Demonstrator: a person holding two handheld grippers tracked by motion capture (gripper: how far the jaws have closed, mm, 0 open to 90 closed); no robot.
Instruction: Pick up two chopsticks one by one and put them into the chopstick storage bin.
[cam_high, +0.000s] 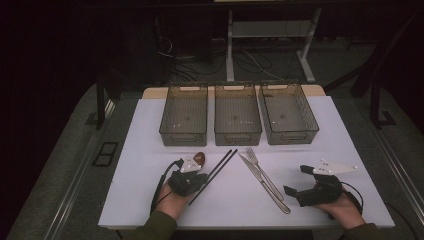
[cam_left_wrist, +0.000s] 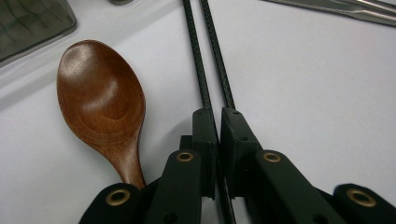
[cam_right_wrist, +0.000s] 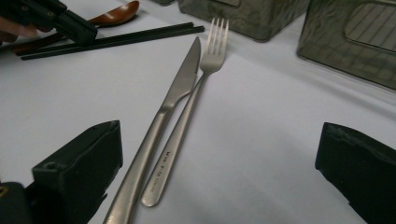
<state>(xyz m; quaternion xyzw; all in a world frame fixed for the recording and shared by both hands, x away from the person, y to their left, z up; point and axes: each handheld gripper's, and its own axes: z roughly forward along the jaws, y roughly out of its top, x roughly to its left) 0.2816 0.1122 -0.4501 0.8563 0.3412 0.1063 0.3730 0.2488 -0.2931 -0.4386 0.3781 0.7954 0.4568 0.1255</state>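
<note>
The chopsticks (cam_left_wrist: 208, 56), a pair of thin black sticks with a woven pattern, lay side by side on the white table (cam_high: 150, 130), running from the left gripper (cam_high: 196, 176) toward one o'clock in the high view. The left gripper's jaws were clenched on them near the lower end, both sticks pinched between the pads. They looked light and stiff, but smooth and narrow, so they could probably slip or scissor apart in a loose grip; a hold nearer the middle would likely balance them better than one at the end.

Just beside them at nine o'clock lay a wooden spoon (cam_left_wrist: 100, 100), bowl up, its handle running under the gripper body. Toward three o'clock lay a steel knife (cam_right_wrist: 161, 114) and fork (cam_right_wrist: 191, 98), touching along their handles. The right gripper (cam_right_wrist: 219, 163) rested over their handle ends with jaws spread wide, holding nothing.

Three clear bins (cam_high: 238, 116) stood in a row at twelve o'clock.

The lower ends of the sticks were hidden behind the left gripper, so how much stuck out behind the pads could not be told. The room beyond the table was too dark to make out.
</note>
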